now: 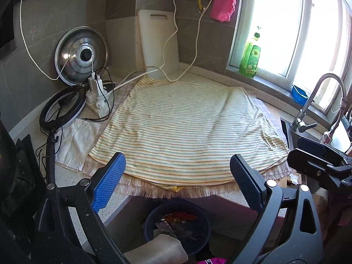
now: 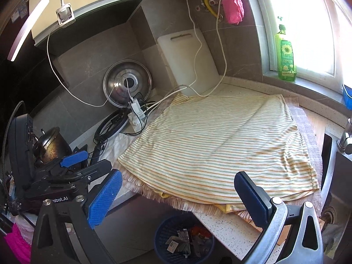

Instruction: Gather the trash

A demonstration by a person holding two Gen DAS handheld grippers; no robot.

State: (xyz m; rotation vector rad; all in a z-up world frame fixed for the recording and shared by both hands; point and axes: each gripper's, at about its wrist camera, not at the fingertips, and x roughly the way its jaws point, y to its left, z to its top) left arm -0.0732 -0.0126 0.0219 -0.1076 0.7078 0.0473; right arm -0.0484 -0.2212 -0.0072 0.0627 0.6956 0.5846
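Both my tongs are released with nothing between the blue ribbed pads: the left gripper [image 1: 178,180] and the right gripper [image 2: 179,195] each hang over the near edge of the speckled stone counter [image 2: 222,224], pointing down toward the striped yellow-and-white cloth [image 1: 184,129] spread flat on it. The crumpled wrappers and scraps of trash [image 2: 187,241] lie inside the round dark-blue perforated plastic basket [image 2: 160,237] on the floor just below the counter's edge. The cloth itself is bare, with a fringed woven mat [image 1: 140,187] showing under it.
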